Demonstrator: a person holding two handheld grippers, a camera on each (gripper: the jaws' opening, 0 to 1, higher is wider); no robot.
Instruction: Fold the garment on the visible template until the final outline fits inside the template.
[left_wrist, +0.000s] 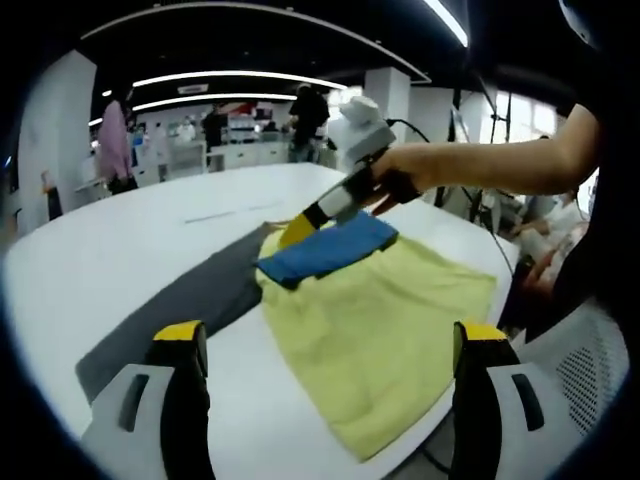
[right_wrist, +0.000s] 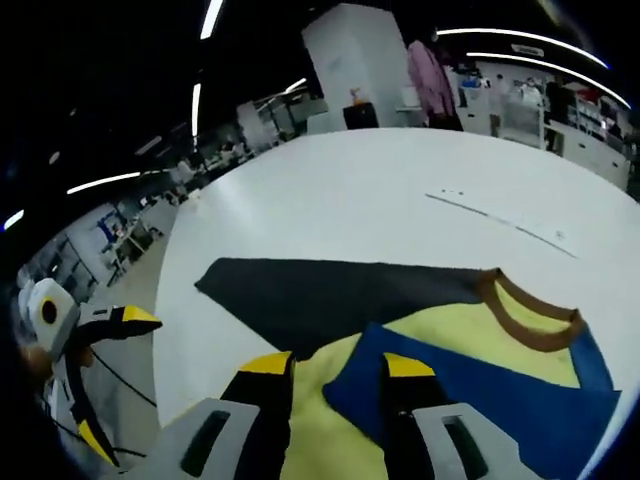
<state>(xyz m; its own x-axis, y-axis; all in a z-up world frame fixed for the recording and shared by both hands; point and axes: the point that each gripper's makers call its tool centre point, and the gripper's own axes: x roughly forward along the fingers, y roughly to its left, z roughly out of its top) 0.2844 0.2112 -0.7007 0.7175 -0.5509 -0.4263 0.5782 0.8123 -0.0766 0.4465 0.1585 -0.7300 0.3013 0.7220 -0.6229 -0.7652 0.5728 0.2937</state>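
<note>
A yellow garment (left_wrist: 380, 320) with a brown collar (right_wrist: 522, 318) lies partly over the dark grey template (left_wrist: 190, 300) on the white table (left_wrist: 130, 230). Its blue sleeve (left_wrist: 325, 250) is folded onto the yellow body. My right gripper (left_wrist: 297, 230), held in a hand (left_wrist: 420, 165), reaches down to the sleeve's far edge. In the right gripper view its jaws stand a narrow gap apart over the blue sleeve (right_wrist: 470, 400) and yellow cloth, so the gripper (right_wrist: 335, 365) is open. My left gripper (left_wrist: 332, 340) hovers wide open above the garment's near side, holding nothing.
The round table's edge (right_wrist: 165, 330) runs close to the garment; my left gripper (right_wrist: 95, 330) hangs beyond it. Standing people (left_wrist: 305, 115), counters and a hanging pink garment (left_wrist: 112, 140) are far behind. A white mesh chair (left_wrist: 590, 370) is at the right.
</note>
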